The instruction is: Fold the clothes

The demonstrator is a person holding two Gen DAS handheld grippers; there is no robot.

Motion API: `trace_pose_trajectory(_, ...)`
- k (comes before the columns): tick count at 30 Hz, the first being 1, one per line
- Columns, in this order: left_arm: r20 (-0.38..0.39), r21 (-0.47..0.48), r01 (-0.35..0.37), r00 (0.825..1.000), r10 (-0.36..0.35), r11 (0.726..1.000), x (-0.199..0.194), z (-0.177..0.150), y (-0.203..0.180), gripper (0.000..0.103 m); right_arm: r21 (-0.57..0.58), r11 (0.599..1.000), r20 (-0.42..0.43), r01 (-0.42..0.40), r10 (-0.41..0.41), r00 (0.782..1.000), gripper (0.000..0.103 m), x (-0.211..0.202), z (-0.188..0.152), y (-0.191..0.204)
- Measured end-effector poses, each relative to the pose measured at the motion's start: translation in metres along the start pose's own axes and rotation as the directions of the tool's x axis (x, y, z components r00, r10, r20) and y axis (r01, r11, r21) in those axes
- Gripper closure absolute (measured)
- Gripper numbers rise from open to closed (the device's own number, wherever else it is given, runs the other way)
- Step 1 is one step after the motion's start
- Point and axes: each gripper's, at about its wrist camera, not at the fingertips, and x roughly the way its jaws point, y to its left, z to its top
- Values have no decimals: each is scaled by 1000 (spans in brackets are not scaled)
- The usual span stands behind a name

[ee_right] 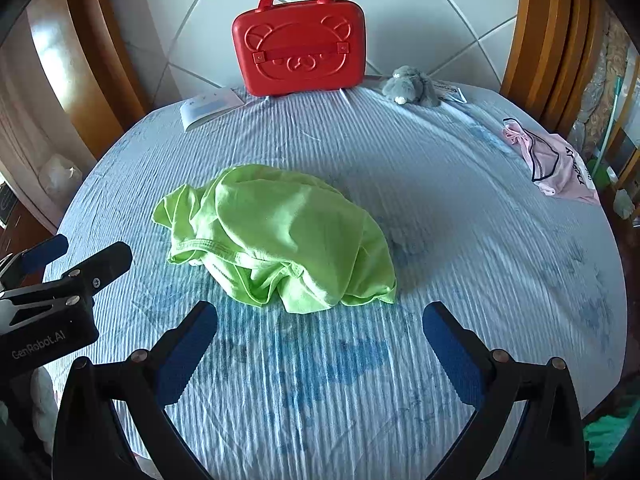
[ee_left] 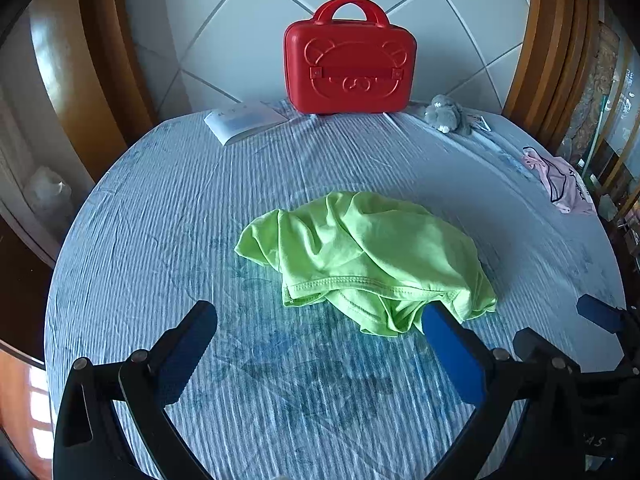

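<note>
**Crumpled green garment waits, both sets of fingers spread**

While nothing is yet gripped, I hold my left fingers [ee_left: 320, 320] spread wide above the striped blue cloth [ee_left: 160, 208], with the right-hand pad just at the near hem of the green garment [ee_left: 360, 256], though I cannot tell whether it touches. My right fingers [ee_right: 320, 320] are spread just as wide and carry nothing, hovering near the front edge of the heap.

Going left to right across the surface: a white booklet [ee_right: 208, 108] lies at the far left edge, the red case [ee_right: 300, 40] with a bear face stands upright at the back, a grey plush toy [ee_right: 408, 84] sits just beside it, and a pink garment [ee_right: 556, 164] lies crumpled at the far right edge, well apart from the green one. The green garment sits bunched near the middle, its stitched hem facing me, folds tucked under.

I judge the folding has not begun; this is the reach-in step. The next move calls for finding two corners or the hem ends, one for each hand, then lifting and spreading the cloth flat before any fold. The hem nearest me looks the easiest hold. The fabric looks thin and limp, so it may drag the striped cloth with it.

Behind the surface is a white tiled wall [ee_left: 240, 32], with wooden frames [ee_left: 108, 40] on both sides.
</note>
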Motion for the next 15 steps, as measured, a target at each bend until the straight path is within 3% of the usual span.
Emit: trace_pose_trajectory(15, -23, 1, -7, 1000, 7, 1000, 2, 7, 0, 1, 0, 1000, -1, -3, 3, 1000, 0, 5, 2, -2)
